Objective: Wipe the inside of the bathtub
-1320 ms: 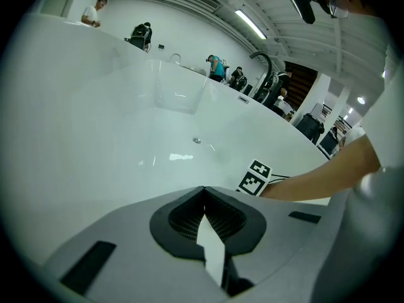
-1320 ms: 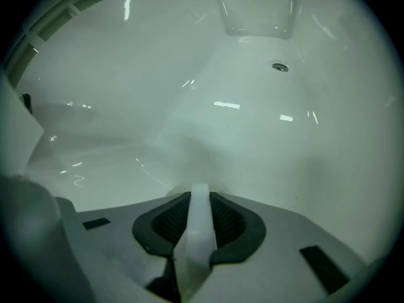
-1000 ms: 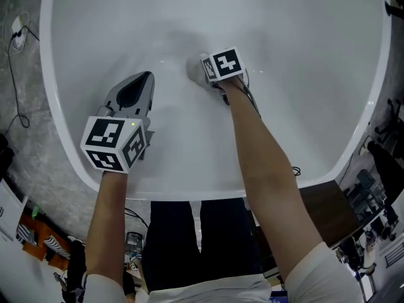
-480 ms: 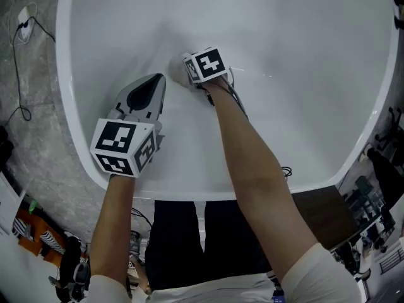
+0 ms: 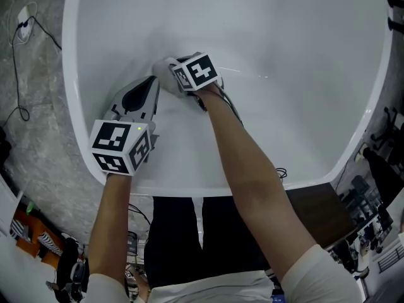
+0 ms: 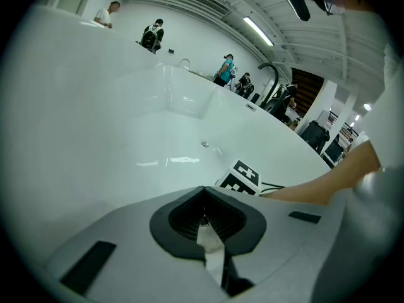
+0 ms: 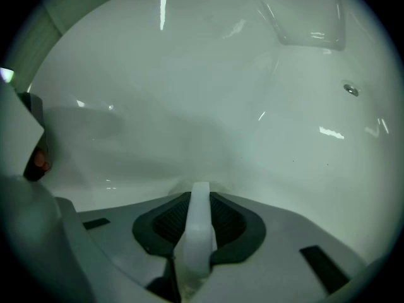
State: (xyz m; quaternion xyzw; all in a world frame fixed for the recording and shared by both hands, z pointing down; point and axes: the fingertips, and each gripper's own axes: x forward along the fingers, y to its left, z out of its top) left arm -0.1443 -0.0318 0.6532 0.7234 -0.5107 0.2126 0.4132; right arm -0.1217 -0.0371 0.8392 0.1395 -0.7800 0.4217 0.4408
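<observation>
White bathtub (image 5: pixel 303 36) interior. My right gripper (image 5: pixel 175 76), jaws clamped on the cloth (image 5: pixel 161 68), has swept left across the wall toward my left gripper (image 5: pixel 147 84), whose jaws are together. Wiping progresses.

My right gripper (image 5: pixel 175 76) drags its cloth (image 5: pixel 163 68) leftward over the bathtub (image 5: pixel 303 55) wall. It goes from the upper middle of the frame to just beside the tip of my left gripper (image 5: pixel 149 87), and the gap between the two nearly closes.

Right tongs (image 5: pixel 178 74) clamped on cloth (image 7: pixel 197 232), arm extended; left tongs (image 5: pixel 149 84) closed.
</observation>
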